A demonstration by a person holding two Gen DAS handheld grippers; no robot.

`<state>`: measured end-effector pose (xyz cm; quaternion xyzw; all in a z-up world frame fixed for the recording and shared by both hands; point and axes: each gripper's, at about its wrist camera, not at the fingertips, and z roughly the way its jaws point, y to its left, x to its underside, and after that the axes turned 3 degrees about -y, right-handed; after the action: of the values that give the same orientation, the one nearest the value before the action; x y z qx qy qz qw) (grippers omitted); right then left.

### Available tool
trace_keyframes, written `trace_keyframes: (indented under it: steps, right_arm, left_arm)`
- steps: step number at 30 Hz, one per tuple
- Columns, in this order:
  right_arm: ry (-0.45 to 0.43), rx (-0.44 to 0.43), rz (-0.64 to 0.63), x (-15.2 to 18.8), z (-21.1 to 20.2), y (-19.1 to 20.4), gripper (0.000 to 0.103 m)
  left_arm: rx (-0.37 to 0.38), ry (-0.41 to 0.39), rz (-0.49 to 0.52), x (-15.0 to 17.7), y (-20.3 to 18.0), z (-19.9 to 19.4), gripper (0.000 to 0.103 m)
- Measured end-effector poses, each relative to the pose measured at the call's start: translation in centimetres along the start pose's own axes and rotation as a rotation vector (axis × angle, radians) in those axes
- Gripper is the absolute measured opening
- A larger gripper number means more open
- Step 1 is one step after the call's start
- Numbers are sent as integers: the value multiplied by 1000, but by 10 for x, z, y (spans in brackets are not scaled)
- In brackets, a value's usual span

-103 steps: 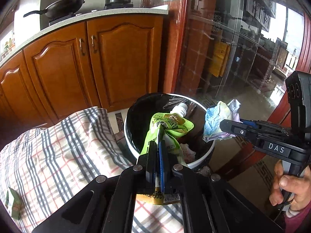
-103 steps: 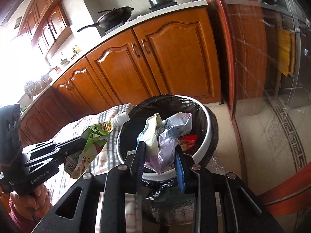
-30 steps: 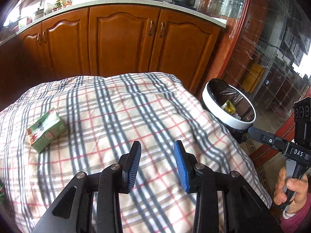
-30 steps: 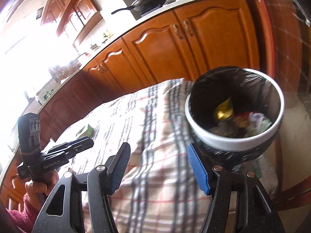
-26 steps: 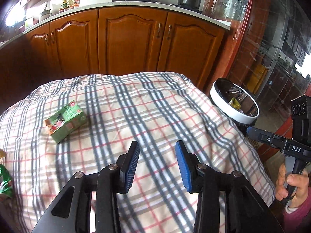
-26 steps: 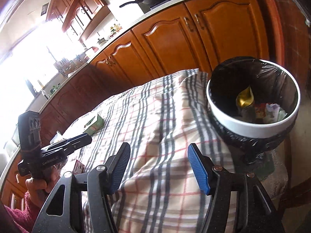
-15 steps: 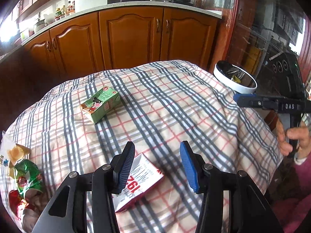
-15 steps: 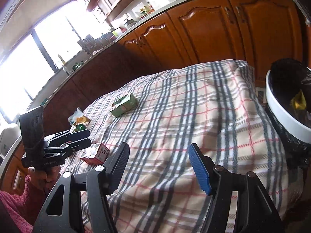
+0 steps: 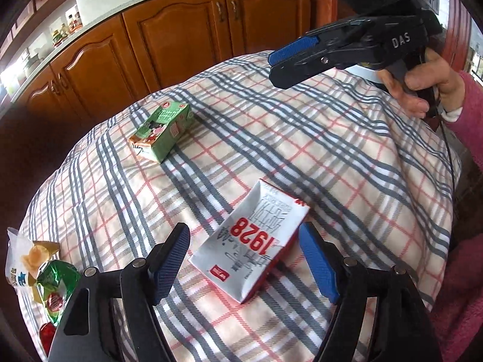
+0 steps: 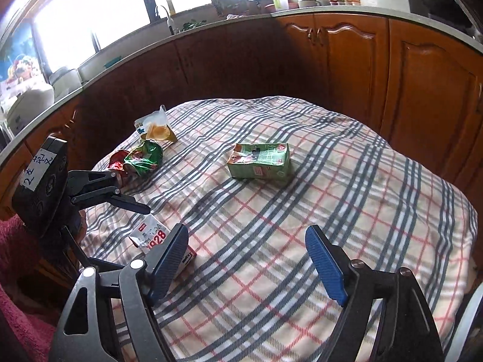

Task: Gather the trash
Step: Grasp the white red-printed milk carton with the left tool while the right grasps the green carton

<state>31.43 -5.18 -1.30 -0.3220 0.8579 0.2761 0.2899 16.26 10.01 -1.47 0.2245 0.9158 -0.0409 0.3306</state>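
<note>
Left gripper [image 9: 243, 264]: I am holding it low over the desk with its blue pads spread wide apart; nothing is clamped between them.
White carton [image 9: 252, 246]: printed "1928" in red, it is lying flat on the plaid cloth between my left gripper's pads, closer to the right pad, touching neither as far as I can tell.
Right gripper [image 10: 246, 264]: I am keeping it above the middle of the desk, pads wide apart and gripping nothing; in the left wrist view it is hanging over the far right of the cloth.
Green carton [image 10: 260, 161]: it is lying on its side toward the far part of the desk, well apart from both grippers.
Snack wrappers [image 10: 142, 158]: a crumpled green and red foil one is sitting at the left edge of the desk, with a white and yellow bag [image 10: 154, 128] just behind it.
Plaid cloth [image 10: 347, 199]: it is covering the whole desk, draped over the edges.
Wooden cabinets [image 9: 169, 36]: they are running behind the desk under a pale worktop.
</note>
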Motion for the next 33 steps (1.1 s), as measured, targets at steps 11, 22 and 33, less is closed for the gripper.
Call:
trace_keyframes:
  steps: [11,22,33]
  right_arm:
    - [19,-41,-16,-4,25,2,81]
    - [179,-17,-478,-69,97,21,81]
    - [372,28,-613,-77,176,15,67]
  left_arm:
    - [31,-2,-35,3,5,19,49]
    - [5,-129,-497,39,53,-22,45]
    - [-2,-155,-652,52,62,-26,46]
